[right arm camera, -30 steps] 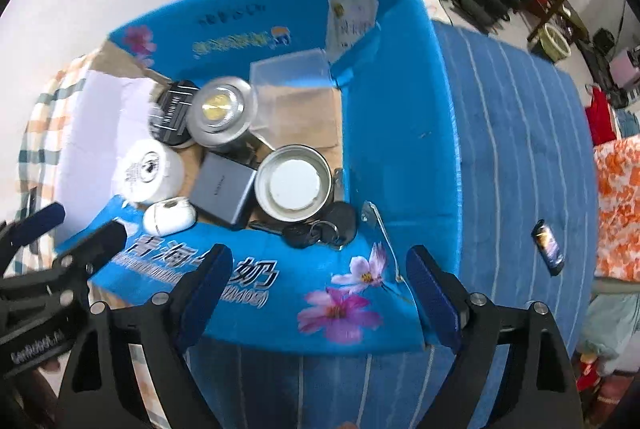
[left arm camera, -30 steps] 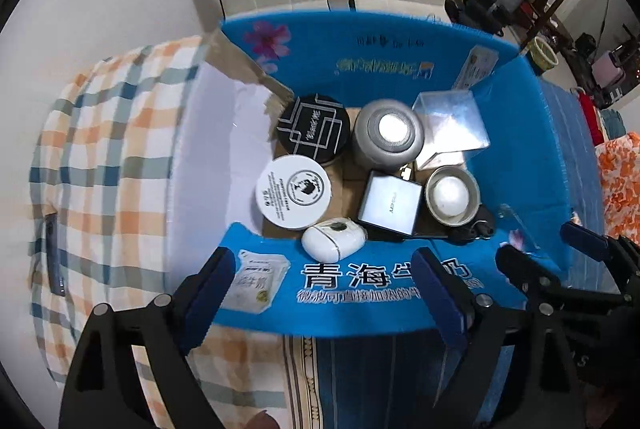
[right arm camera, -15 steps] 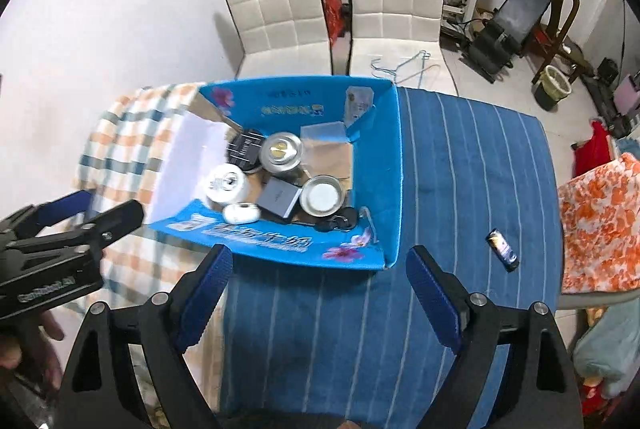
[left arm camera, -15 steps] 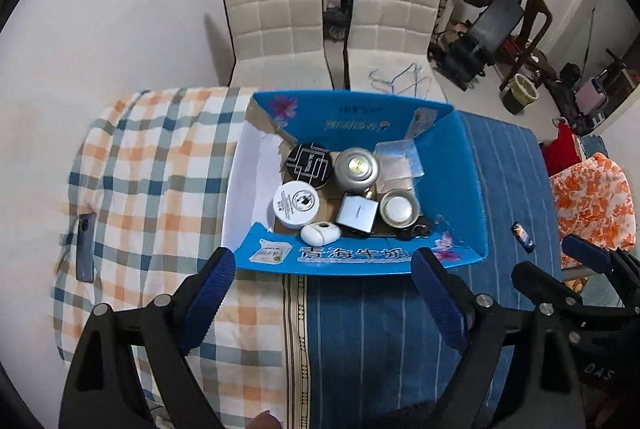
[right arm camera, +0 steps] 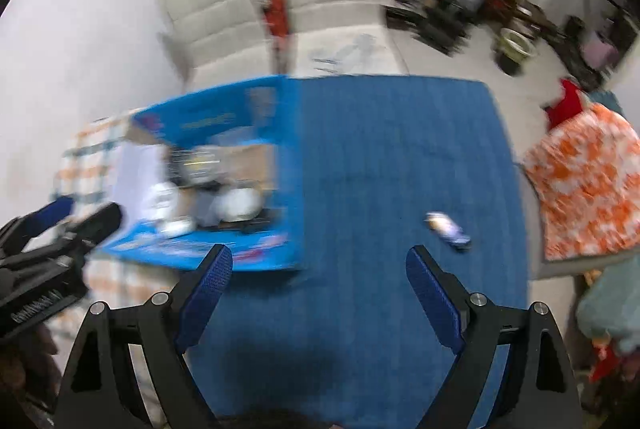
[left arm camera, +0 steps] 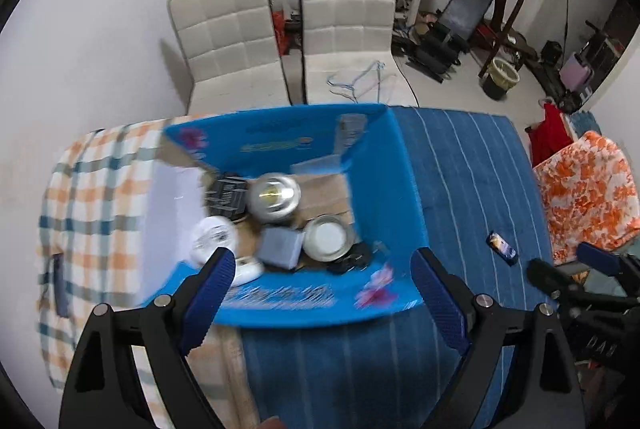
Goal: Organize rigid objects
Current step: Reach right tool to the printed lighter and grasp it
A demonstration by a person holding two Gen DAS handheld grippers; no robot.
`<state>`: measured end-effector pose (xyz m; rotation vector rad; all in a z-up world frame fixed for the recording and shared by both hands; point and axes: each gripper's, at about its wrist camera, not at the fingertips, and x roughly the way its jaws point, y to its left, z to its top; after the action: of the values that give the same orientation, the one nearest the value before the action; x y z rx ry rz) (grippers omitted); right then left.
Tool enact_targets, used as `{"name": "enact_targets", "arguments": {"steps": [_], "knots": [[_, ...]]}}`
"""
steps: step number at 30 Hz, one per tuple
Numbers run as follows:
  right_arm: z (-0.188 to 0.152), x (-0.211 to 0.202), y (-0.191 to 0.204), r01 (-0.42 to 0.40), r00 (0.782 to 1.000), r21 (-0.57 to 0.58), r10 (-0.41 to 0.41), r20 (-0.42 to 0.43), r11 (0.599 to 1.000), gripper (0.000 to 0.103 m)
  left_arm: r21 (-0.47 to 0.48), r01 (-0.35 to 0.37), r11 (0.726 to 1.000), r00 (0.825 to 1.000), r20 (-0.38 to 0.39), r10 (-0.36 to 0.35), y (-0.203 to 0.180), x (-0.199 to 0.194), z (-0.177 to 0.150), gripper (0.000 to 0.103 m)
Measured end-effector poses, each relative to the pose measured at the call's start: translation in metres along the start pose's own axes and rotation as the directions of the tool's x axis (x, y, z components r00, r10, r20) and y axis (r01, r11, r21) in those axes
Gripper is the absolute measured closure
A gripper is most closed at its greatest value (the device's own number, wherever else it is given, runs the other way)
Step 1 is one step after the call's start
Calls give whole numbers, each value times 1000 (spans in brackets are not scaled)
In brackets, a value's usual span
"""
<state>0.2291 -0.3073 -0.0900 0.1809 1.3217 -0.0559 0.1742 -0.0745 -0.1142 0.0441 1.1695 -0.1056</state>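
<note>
An open blue cardboard box [left arm camera: 394,185] stands on the table and holds several rigid items: a silver round tin [left arm camera: 273,193], a black patterned tin [left arm camera: 224,191], a white round tin [left arm camera: 214,237], a grey square box [left arm camera: 280,249], a shallow metal dish [left arm camera: 328,237], a white case [left arm camera: 246,269] and dark keys [left arm camera: 350,261]. My left gripper [left arm camera: 320,269] is open and empty, high above the box's near wall. My right gripper [right arm camera: 320,265] is open and empty above the blue cloth, right of the box [right arm camera: 288,165]. A small dark object [right arm camera: 448,231] lies alone on the cloth; it also shows in the left wrist view [left arm camera: 502,249].
The table has a plaid cloth [left arm camera: 92,197] on the left and a blue striped cloth [left arm camera: 472,181] on the right. A dark phone [left arm camera: 58,283] lies on the plaid side. Two white chairs [left arm camera: 280,41] stand behind, gym gear [left arm camera: 448,17] further back, an orange floral fabric [left arm camera: 588,189] at right.
Both grippers have risen far above the box and swung right; the box looks much smaller. The right wrist view now centres on the blue cloth and is motion-blurred.
</note>
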Motion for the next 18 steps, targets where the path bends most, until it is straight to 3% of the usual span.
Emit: {"name": "enact_targets", "arguments": {"steps": [6, 13, 16, 17, 18], "knots": [[17, 92, -87, 109, 983, -4, -108, -146, 994, 12, 57, 12, 998, 995, -95, -7, -78, 88, 8, 13], [23, 201, -123, 152, 940, -114, -179, -290, 982, 13, 156, -6, 988, 993, -112, 24, -137, 129, 11, 12], [18, 232, -126, 149, 921, -142, -189, -340, 979, 26, 179, -38, 983, 993, -106, 58, -144, 138, 15, 1], [18, 229, -126, 140, 939, -113, -168, -301, 984, 30, 178, -44, 983, 993, -104, 63, -144, 139, 16, 1], [17, 229, -128, 113, 945, -78, -132, -301, 991, 45, 176, -46, 983, 993, -103, 65, -142, 140, 17, 1]]}}
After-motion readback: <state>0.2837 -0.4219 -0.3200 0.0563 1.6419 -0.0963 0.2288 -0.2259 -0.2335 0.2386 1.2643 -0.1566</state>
